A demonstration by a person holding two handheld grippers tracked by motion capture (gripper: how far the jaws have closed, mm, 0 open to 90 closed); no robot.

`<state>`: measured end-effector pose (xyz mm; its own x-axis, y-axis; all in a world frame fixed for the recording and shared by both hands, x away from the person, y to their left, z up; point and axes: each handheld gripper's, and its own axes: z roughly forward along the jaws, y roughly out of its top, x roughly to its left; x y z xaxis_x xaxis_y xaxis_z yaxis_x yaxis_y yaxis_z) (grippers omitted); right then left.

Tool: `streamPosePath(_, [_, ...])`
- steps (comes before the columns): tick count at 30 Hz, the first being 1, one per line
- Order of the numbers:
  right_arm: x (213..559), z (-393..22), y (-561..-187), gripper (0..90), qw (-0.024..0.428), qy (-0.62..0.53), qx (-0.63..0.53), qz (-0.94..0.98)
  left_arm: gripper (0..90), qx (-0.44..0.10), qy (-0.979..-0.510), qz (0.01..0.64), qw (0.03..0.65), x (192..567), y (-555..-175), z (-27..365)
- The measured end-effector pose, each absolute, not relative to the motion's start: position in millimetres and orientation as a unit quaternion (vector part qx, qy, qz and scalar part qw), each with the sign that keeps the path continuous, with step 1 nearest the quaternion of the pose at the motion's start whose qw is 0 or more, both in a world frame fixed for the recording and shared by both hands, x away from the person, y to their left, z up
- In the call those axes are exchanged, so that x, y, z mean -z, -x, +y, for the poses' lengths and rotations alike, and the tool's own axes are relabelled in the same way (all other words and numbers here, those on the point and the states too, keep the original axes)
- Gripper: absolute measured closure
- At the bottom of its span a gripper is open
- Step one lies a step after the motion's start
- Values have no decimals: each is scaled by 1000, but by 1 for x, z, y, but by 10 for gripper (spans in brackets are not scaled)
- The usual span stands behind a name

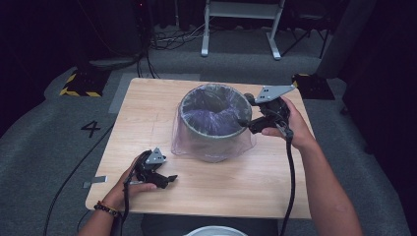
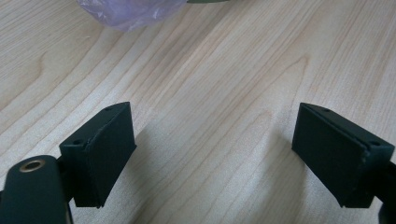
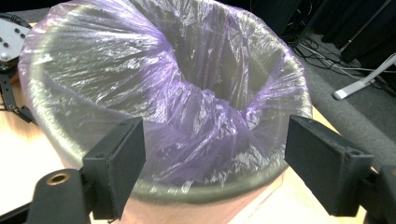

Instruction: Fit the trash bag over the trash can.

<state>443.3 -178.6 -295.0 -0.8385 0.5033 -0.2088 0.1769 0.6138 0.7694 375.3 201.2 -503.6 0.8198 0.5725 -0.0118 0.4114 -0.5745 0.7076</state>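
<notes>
Purple bag [image 1: 212, 129] is already lining the bin [image 1: 215, 120] mid-desk [image 1: 147, 118], skirt draped over the outside. My right gripper [image 3: 212, 154] is at the near rim, fingers spread, gripping nothing. Left gripper [image 2: 212, 156] idle on desk, fingers released. Left, I'd guess: tidy the liner edge.

The bin [image 1: 215, 129], draped in a purple bag [image 1: 216, 115], blocks the middle of the desk [image 1: 147, 103]. Bare wood lies open on its left and along the near edge, where the left gripper [image 1: 169, 180] rests. The right gripper [image 1: 244, 124] crowds the bin's right rim, leaving only a narrow strip there.
</notes>
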Motion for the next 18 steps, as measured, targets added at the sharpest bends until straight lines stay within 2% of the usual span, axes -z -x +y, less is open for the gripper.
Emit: streamPosePath(18, [301,-189,-422,205,225,-185,-380,878,130,-110,-881,279,367,504,-375,201])
